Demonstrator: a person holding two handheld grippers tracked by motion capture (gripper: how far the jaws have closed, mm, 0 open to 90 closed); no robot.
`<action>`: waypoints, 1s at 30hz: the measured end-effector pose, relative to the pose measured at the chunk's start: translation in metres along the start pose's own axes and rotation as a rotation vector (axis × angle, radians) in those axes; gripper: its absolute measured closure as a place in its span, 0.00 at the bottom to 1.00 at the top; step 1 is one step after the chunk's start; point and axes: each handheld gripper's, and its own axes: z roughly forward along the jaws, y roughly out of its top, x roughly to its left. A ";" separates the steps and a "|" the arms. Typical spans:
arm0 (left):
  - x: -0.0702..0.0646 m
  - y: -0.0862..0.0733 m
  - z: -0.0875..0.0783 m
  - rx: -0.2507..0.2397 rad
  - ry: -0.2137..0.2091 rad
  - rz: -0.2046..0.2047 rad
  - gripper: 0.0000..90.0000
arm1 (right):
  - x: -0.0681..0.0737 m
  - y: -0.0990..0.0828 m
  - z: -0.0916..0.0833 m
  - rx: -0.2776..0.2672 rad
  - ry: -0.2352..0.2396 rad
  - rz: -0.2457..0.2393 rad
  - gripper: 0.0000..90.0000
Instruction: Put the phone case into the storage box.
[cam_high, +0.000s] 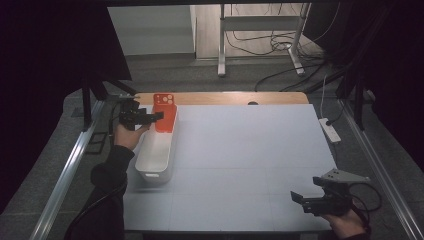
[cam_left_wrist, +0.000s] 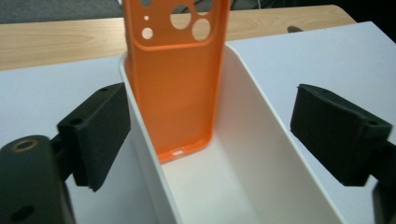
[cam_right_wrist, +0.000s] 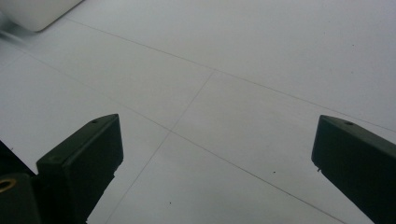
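An orange phone case (cam_high: 165, 112) stands on end in the far end of a long white bin (cam_high: 156, 150), leaning against its end wall with the camera holes uppermost. My left gripper (cam_high: 159, 116) hovers at the bin's far left, right by the case. In the left gripper view the case (cam_left_wrist: 177, 84) rises between my spread jaws, and neither pad (cam_left_wrist: 95, 133) touches it or the bin wall (cam_left_wrist: 261, 107); the left gripper (cam_left_wrist: 210, 135) is open. My right gripper (cam_high: 296, 197) is held low at the table's front right, open (cam_right_wrist: 215, 158) over bare white tabletop.
The white mat (cam_high: 240, 150) covers the table, with a wooden strip (cam_high: 225, 98) along its far edge. A white power strip (cam_high: 329, 129) lies off the right edge. Metal rails (cam_high: 65, 175) run along both sides. Desk legs and cables (cam_high: 280, 45) lie beyond.
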 end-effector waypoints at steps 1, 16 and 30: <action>-0.001 0.000 -0.001 0.001 -0.003 0.006 0.12 | 0.000 0.000 0.000 0.000 0.000 0.000 0.03; -0.021 -0.010 -0.010 0.051 -0.028 0.115 0.03 | 0.001 0.000 0.000 0.003 0.007 -0.012 0.01; -0.036 -0.024 -0.018 0.028 -0.061 0.168 0.00 | 0.001 0.000 0.000 0.005 0.009 -0.009 0.01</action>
